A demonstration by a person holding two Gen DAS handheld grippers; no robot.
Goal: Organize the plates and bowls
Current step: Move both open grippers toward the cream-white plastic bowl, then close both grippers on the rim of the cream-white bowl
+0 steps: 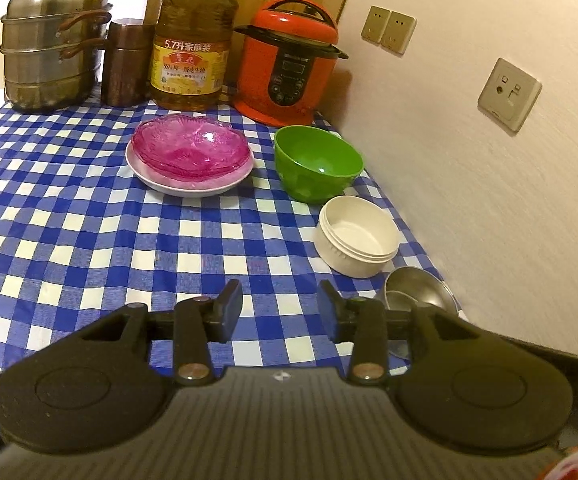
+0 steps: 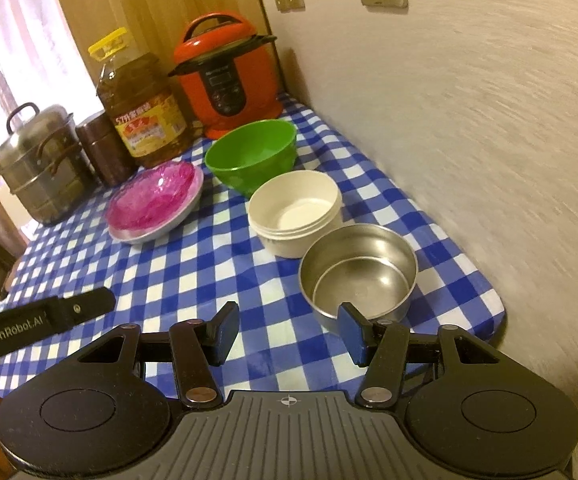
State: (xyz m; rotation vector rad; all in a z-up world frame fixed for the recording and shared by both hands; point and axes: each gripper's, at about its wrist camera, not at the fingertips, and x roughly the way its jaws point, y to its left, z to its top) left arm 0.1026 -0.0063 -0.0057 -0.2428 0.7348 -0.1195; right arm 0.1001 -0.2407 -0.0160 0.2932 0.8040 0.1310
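A steel steamer pot, brown canister, oil bottle and red pressure cooker line the checked surface's far edge.

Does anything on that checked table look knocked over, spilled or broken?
Nothing stands out. The pink glass dish sits neatly in the white plate, and the green bowl, white tub and steel bowl stand upright and empty along the wall.

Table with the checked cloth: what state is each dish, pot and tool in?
Pink glass dishes: stacked on white plate.
Green bowl: upright, empty.
White bowl: upright, empty.
Steel bowl: upright, empty.
Red cooker: lid closed.
Left tool: open, empty.
Right tool: open, empty.
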